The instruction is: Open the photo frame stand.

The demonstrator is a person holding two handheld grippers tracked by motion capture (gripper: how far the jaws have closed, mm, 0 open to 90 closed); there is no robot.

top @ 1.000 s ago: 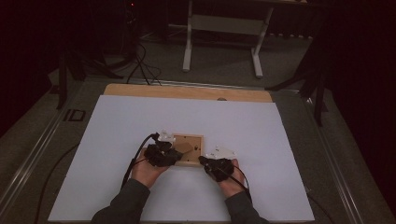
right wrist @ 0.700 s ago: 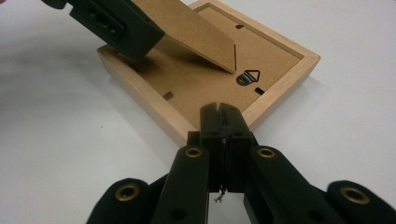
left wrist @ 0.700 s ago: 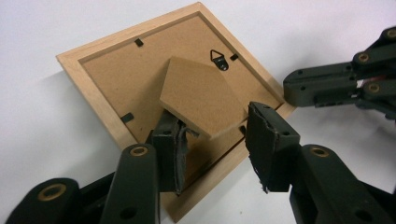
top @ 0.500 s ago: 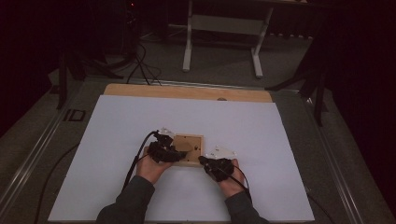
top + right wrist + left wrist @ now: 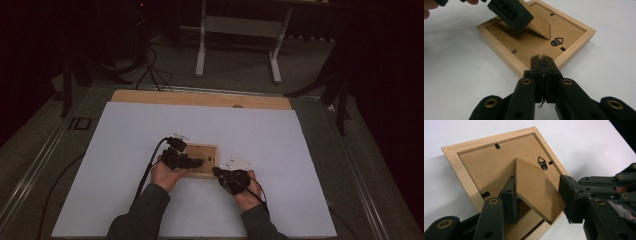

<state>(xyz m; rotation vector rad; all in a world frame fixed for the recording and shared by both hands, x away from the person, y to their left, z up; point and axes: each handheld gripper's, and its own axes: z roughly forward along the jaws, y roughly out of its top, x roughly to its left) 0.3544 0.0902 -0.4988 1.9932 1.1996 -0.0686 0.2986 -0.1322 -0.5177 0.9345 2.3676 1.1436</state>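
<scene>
A light wooden picture frame [image 5: 207,152] lies face down on the white table, its brown back panel [image 5: 481,167] up. The back's easel stand [image 5: 534,185] is lifted at an angle. My left gripper [image 5: 537,192] straddles the stand. Its jaws have just been opening and stand open, one on each side of the stand. From the right gripper view the left gripper [image 5: 510,12] hangs over the stand [image 5: 540,25]. My right gripper [image 5: 542,58] is shut, with its tips at the frame's [image 5: 574,35] near rim, by the metal hanger [image 5: 557,42]. In the high view the left gripper [image 5: 200,162] and right gripper [image 5: 216,171] meet at the frame.
A white sheet [image 5: 125,150] covers the table, with a wooden strip [image 5: 200,98] along its far edge. Beyond it stand a metal table base [image 5: 240,30] and floor cables [image 5: 150,65]. Both forearms come in from the bottom edge.
My left hand has shifted a little to the right over the frame. The right hand and the frame have stayed put.
</scene>
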